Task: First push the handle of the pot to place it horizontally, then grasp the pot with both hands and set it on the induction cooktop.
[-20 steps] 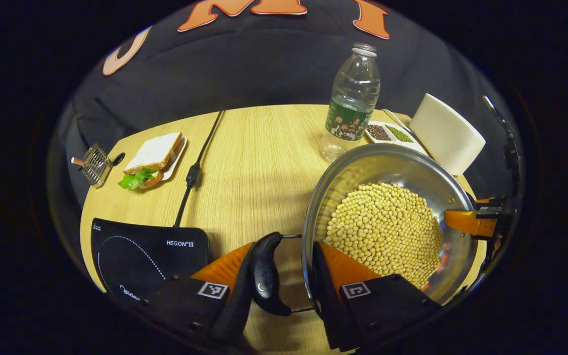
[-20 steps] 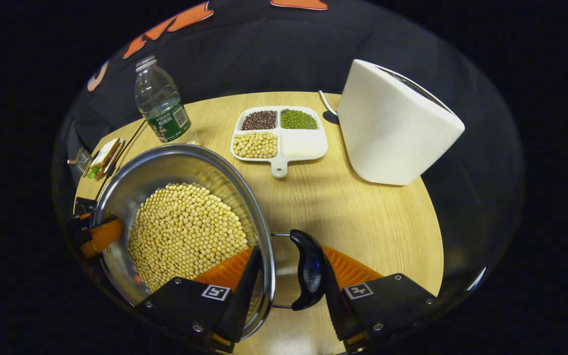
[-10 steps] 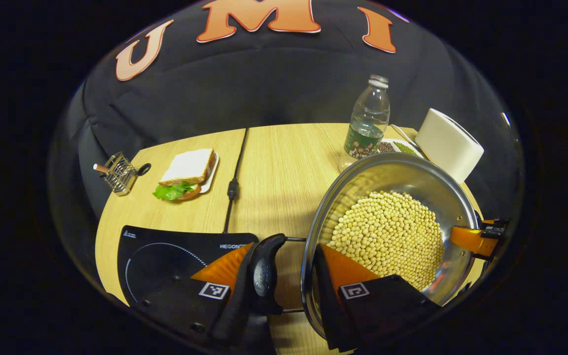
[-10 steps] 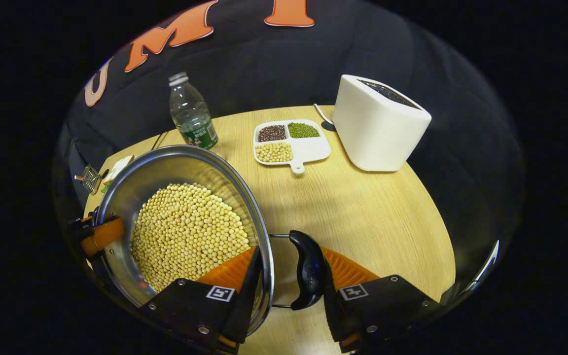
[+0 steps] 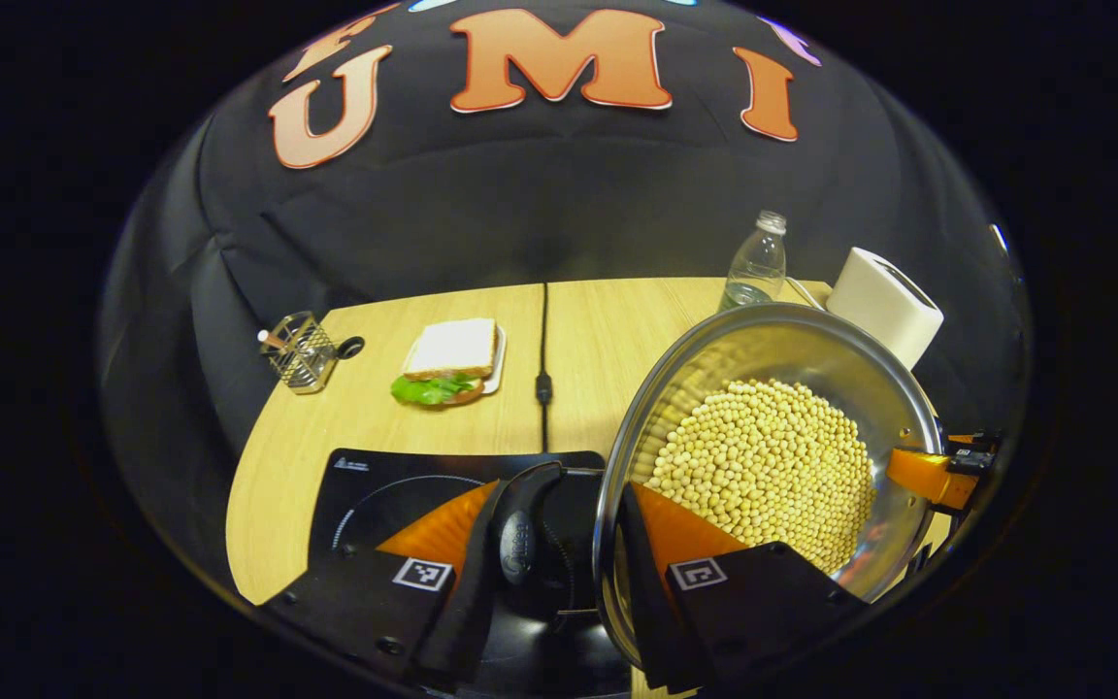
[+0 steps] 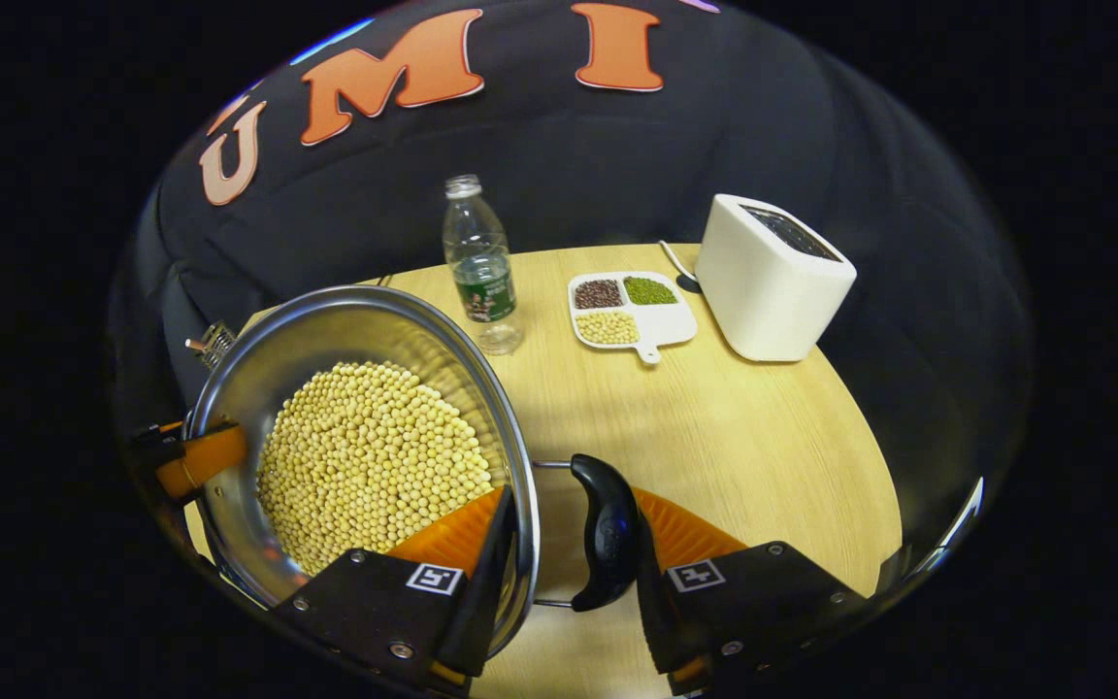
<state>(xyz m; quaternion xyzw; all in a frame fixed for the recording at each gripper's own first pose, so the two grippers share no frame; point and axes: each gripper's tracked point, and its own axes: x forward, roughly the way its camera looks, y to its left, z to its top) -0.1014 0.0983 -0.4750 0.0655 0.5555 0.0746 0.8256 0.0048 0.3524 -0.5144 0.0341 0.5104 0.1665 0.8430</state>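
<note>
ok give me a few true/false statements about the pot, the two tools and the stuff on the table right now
1. The pot holds pale round beans. True.
2. The left tool grips a pot handle and the rim. True: one finger sits outside the handle, the other inside the rim.
3. The bottle lies on its side. False: it stands upright on the table.
4. The sandwich sits inside the pot. False: it rests on a small plate on the table, beyond the induction cooktop.
5. The right tool grips the pot's other handle. True.
6. The divided dish is stacked on the white toaster. False: it lies on the table beside it.
</note>
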